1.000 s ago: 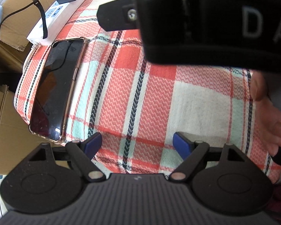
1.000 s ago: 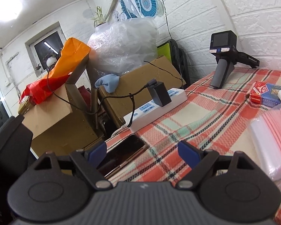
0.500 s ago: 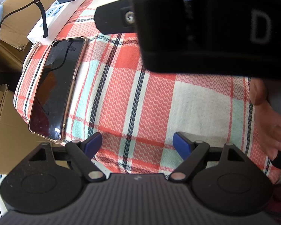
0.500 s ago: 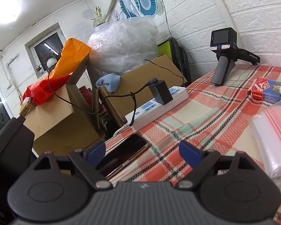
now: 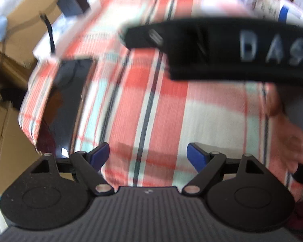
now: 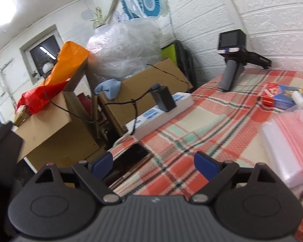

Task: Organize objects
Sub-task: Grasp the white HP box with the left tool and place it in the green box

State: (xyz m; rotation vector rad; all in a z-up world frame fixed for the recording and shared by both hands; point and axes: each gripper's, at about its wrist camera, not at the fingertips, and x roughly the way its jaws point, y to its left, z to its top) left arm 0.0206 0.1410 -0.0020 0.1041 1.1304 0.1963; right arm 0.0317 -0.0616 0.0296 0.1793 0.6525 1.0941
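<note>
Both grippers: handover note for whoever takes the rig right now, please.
Left gripper: open, empty, over the plaid cloth; view is motion-blurred.
Right gripper: open, empty, above the cloth near the phone.
Phone lies flat at the table's edge, next to the power strip.
Card box and bag of red-striped pouches sit on the right gripper's right side; handheld device stands at the far end by the wall.
Done: nothing visibly gripped or sorted.
Left: every pickup and placement.
</note>
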